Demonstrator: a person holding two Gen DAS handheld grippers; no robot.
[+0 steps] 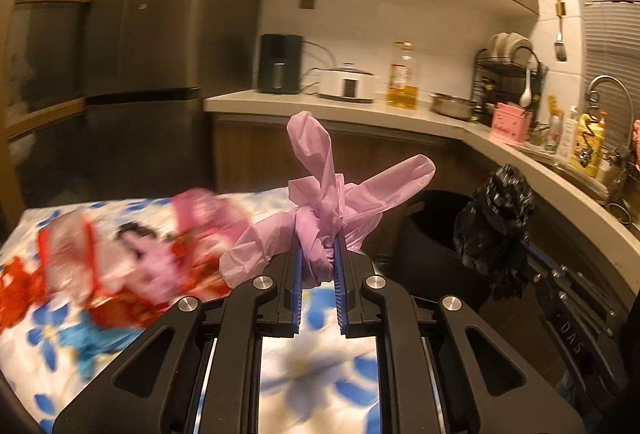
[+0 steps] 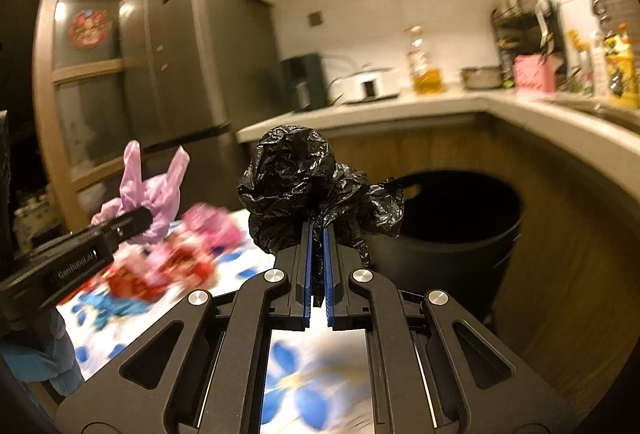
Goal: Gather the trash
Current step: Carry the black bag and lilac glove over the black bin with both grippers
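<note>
The left gripper (image 1: 318, 254) is clamped on a knotted pink plastic bag (image 1: 332, 194), whose loose ends stick up and out above the blue pads. The right gripper (image 2: 318, 246) is closed tight on a crumpled black plastic bag (image 2: 304, 174), which bulges above its fingertips. Both are held in the air over the near part of a bench (image 1: 316, 366) covered with a white cloth printed with blue flowers.

Further along the bench, toward its left side, lies a blurred heap of red and pink wrappers (image 1: 120, 266). Just past the bench's far right corner stands a round black bin (image 2: 452, 234) with its mouth open, on the floor against the wooden cabinet front.

Beyond that, a pale kitchen counter (image 1: 360, 110) carries a white cooker (image 1: 348, 82), a bottle of oil (image 1: 404, 78) and a dish rack (image 1: 508, 74). A tall grey fridge (image 2: 188, 46) stands at its left end.
</note>
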